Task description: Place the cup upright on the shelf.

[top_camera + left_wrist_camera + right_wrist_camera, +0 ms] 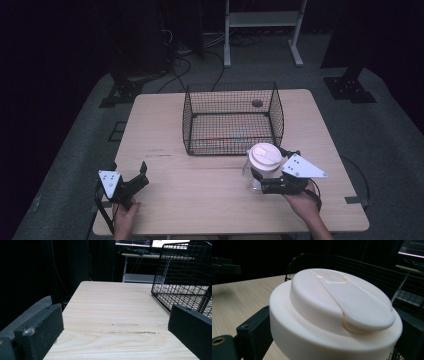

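At the table's near right, the right gripper (pixel 261 179) has its jaws clamped on either side of the clear jug (pixel 256 172), just under its cream lid (pixel 337 312). The jug stands upright, long axis vertical, just in front of the wire basket (pixel 232 90), near its right front corner. So the basket lies straight ahead and slightly left of the load. Over on the left, the left gripper (pixel 137 181) rests with jaws apart, holding nothing, well away from it all.

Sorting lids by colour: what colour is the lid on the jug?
Cream white, plain; the lid shows best in the right gripper view.
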A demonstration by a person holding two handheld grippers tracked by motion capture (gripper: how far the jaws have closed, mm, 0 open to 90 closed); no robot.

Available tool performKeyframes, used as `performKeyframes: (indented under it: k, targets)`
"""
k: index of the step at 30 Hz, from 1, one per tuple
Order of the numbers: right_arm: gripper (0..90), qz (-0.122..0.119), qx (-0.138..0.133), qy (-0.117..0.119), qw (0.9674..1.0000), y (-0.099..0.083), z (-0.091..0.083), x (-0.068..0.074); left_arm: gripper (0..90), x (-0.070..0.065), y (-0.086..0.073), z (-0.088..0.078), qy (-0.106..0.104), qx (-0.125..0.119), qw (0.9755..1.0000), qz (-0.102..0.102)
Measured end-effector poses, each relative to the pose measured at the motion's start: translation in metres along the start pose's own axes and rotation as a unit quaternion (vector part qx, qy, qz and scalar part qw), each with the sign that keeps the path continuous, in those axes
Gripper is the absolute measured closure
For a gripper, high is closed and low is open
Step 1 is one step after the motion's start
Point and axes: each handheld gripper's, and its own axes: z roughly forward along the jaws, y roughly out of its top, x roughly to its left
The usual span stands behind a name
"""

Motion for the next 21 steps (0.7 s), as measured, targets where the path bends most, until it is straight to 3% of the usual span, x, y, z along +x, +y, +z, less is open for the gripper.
performKeyframes:
  k: [21]
  targets:
    - [4.4, -0.005, -0.007, 0.005, 0.9999, 0.036, -0.001, -0.012, 0.0, 0.000, 0.000, 0.000, 0.000, 0.000, 1.0000, 0.000]
